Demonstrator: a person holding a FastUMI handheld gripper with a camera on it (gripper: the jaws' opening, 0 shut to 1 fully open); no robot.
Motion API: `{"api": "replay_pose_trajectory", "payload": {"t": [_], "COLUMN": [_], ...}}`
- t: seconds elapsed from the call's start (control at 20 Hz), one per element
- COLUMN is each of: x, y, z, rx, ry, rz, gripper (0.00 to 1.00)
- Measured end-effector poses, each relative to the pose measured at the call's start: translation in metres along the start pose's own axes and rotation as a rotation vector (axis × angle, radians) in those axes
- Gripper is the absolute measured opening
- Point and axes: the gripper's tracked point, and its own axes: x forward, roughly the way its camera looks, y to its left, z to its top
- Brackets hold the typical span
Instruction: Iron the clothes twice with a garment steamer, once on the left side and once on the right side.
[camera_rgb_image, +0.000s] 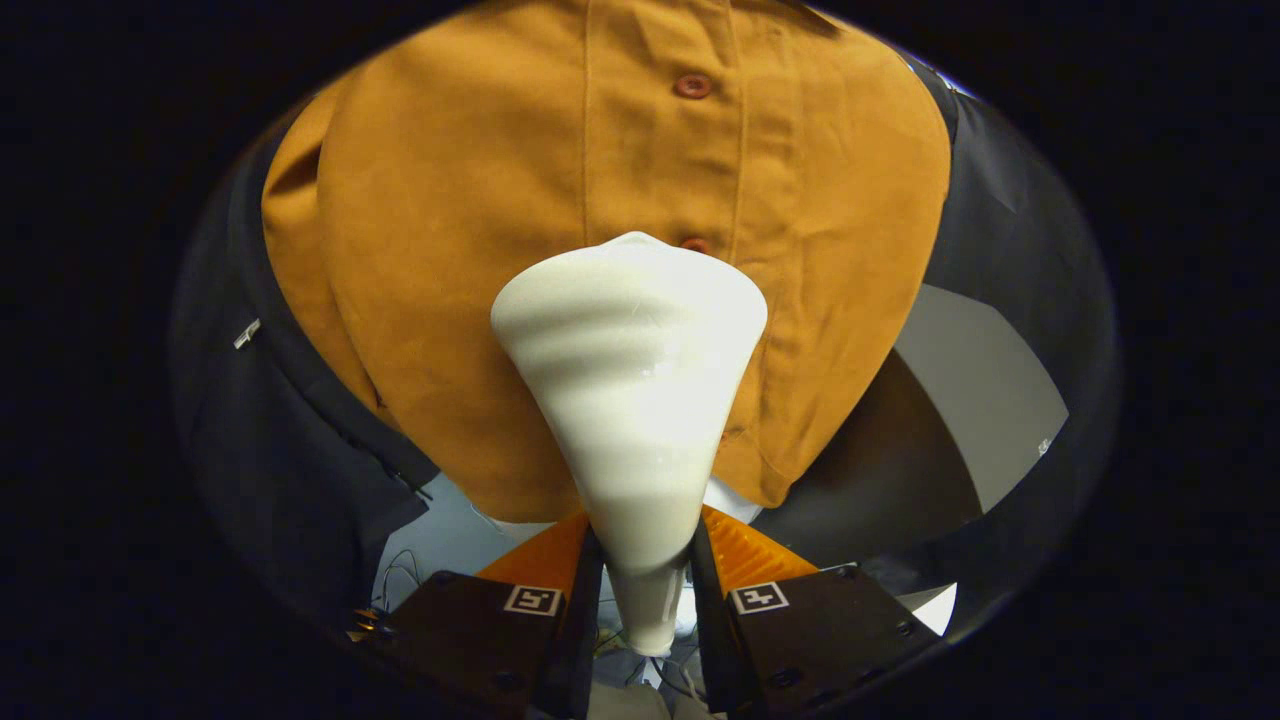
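A white cone-shaped garment steamer (632, 400) stands between my fingers, its narrow handle pressed by both and its wide head pointing away from me. My gripper (645, 550) is shut on that handle. Just beyond the head hangs an orange-brown buttoned shirt (480, 230). The steamer head lies against or very close to the shirt's lower front, at the button placket. One button (692, 86) shows higher up the placket, and another (697, 245) peeks out at the steamer's top rim. The shirt's hem ends a little ahead of my fingertips.
Dark cloth (270, 450) hangs behind the shirt on both sides. A pale grey floor patch (975, 390) lies to the right below the shirt. Thin cables (400, 575) trail near my left finger.
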Motion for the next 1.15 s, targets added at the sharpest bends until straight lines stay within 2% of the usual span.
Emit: {"api": "replay_pose_trajectory", "payload": {"t": [0.55, 0.95, 1.15], "x": [-0.053, -0.099, -0.124], "y": [-0.082, -0.114, -0.118], "z": [0.056, 0.103, 0.124], "rx": [0.061, 0.092, 0.106], "ry": [-0.218, -0.453, -0.582], "rz": [-0.022, -0.010, 0.033], "gripper": [0.47, 0.46, 0.46]}}
